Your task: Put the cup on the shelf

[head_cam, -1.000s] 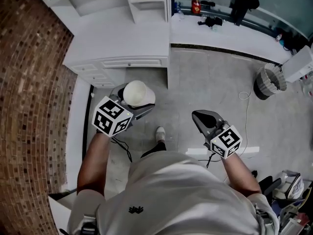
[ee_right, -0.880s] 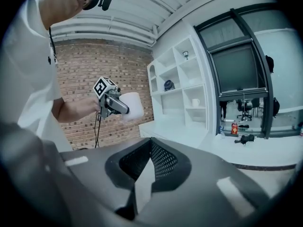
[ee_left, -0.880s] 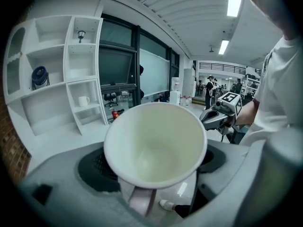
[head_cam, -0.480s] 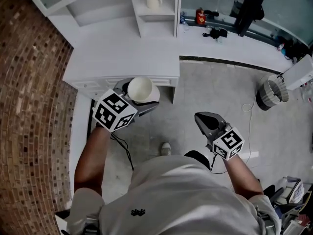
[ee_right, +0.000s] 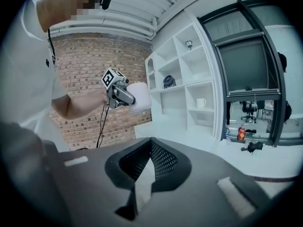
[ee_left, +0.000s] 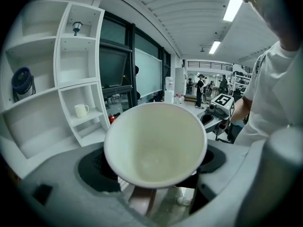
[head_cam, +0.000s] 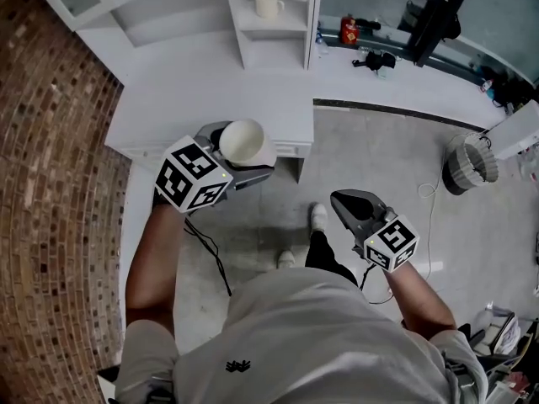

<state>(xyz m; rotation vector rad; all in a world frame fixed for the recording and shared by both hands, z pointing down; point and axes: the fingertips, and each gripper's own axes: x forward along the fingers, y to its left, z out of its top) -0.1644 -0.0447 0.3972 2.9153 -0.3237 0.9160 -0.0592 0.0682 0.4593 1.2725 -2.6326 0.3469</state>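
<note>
As the person is stepping forward, the shelf [head_cam: 278, 50] is drawing nearer in the head view than a second ago. The cup [head_cam: 242, 141], which was hanging over the floor then, is now hovering over the front edge of the counter [head_cam: 210, 87]. The left gripper [head_cam: 239, 155] is pinching the cup by its sides, with the mouth facing the gripper's camera. The right gripper [head_cam: 341, 199] is idling low over the floor, jaws pressed together on nothing. The carry is nearly ending, I judge. The cup is still waiting for a lift and a reach toward a compartment near the mug [head_cam: 268, 5].
</note>
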